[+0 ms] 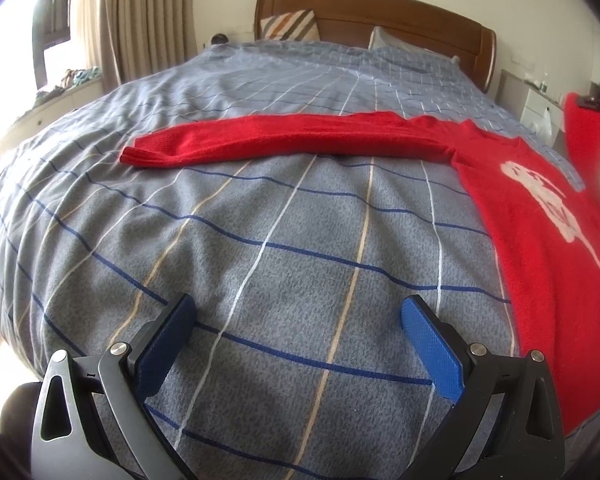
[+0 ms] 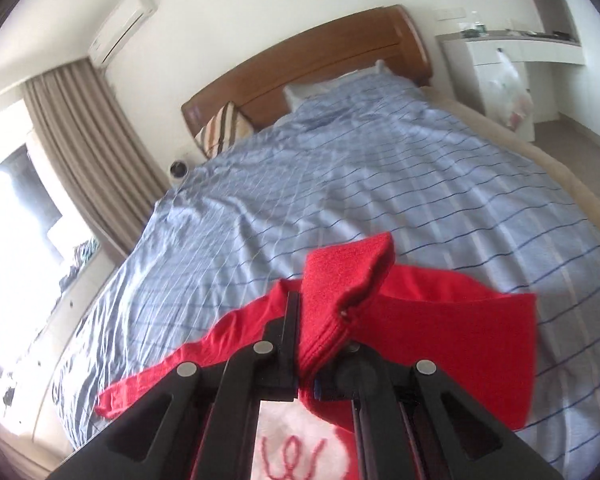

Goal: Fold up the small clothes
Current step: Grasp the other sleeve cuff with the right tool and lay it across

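A small red sweater (image 1: 540,216) with a white picture on its front lies on the grey checked bedspread (image 1: 260,220). One sleeve (image 1: 284,140) stretches flat to the left. My left gripper (image 1: 298,344) hovers open over bare bedspread, its blue pads (image 1: 430,348) wide apart, left of the sweater's body. My right gripper (image 2: 312,344) is shut on the cuff (image 2: 340,292) of the other sleeve and holds it lifted above the sweater (image 2: 460,340). In the left wrist view that raised sleeve (image 1: 584,140) hangs at the far right edge.
A wooden headboard (image 1: 380,8) and a striped pillow (image 1: 288,24) close the far end of the bed. Curtains (image 1: 140,20) and a window sill line the left side. A white cabinet (image 2: 512,64) stands to the right of the bed.
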Tool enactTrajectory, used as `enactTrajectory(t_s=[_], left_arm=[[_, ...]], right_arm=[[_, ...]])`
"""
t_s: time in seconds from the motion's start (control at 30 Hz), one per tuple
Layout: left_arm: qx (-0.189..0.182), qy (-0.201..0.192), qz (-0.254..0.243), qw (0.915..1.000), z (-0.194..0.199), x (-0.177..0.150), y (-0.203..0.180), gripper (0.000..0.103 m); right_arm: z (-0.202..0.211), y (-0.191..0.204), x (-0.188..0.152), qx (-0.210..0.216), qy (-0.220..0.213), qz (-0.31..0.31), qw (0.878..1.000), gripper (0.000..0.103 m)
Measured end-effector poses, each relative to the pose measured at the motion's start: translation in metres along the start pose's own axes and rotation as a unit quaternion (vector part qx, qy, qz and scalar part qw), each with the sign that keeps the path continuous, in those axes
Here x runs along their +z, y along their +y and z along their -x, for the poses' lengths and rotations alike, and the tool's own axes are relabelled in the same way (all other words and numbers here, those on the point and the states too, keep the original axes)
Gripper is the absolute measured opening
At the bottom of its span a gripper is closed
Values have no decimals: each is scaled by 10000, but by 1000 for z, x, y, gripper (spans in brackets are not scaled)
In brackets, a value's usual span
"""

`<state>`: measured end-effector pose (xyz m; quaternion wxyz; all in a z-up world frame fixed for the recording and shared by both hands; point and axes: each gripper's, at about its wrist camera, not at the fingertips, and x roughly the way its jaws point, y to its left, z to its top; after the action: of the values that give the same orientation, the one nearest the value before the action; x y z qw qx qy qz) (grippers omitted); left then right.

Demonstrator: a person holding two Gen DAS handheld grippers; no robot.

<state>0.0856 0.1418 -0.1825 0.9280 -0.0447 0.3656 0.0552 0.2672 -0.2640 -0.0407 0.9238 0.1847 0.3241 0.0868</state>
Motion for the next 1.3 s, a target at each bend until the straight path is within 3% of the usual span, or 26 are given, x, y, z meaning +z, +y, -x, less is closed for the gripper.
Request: enactTrajectory(t_s=[0.03, 0.1, 0.13, 0.17, 0.27, 0.43, 0.6, 0.8, 0.97, 1.03, 1.13, 1.3], left_arm=[[8, 1, -32, 10000, 0, 0, -1, 103], [2, 3, -61, 10000, 0, -1, -1, 103], [-17, 12, -44, 10000, 0, 0, 0, 103], [-35, 18, -28, 10000, 0, 0, 1, 103], [-47, 29, 6, 10000, 0, 0, 1, 103], [-35, 49, 63, 10000, -4, 0, 1, 103], [79, 8, -26, 10000, -7, -3, -3, 103], [198, -73, -83, 9997, -7, -7, -6, 103], [263, -150, -182, 9994, -7, -10, -9, 103], [260, -150, -175, 9994, -7, -10, -9, 103], [268, -163, -186, 9993, -7, -11, -9, 103], [266, -165, -182, 9993, -7, -11, -9, 103]], right_arm=[[-21, 17, -11, 46, 206, 109, 9997, 7], [-64, 42, -37, 189, 821, 212, 9962, 33], [-79, 50, -52, 318, 1126, 193, 9929, 59], [-87, 54, -68, 460, 1292, 169, 9904, 62], [-80, 69, -102, 616, 1409, 462, 9870, 62], [-7, 51, -132, 315, 888, 1090, 9896, 71], [72, -9, -159, -657, 260, 1417, 9874, 79], [129, -96, -179, -1879, -143, 987, 9771, 79], [148, -146, -200, -2542, -248, 491, 9656, 80], [150, -159, -194, -2455, -232, 151, 9690, 80], [148, -161, -190, -2607, -358, 251, 9644, 83], [125, -180, -197, -2687, 110, -56, 9631, 83]])
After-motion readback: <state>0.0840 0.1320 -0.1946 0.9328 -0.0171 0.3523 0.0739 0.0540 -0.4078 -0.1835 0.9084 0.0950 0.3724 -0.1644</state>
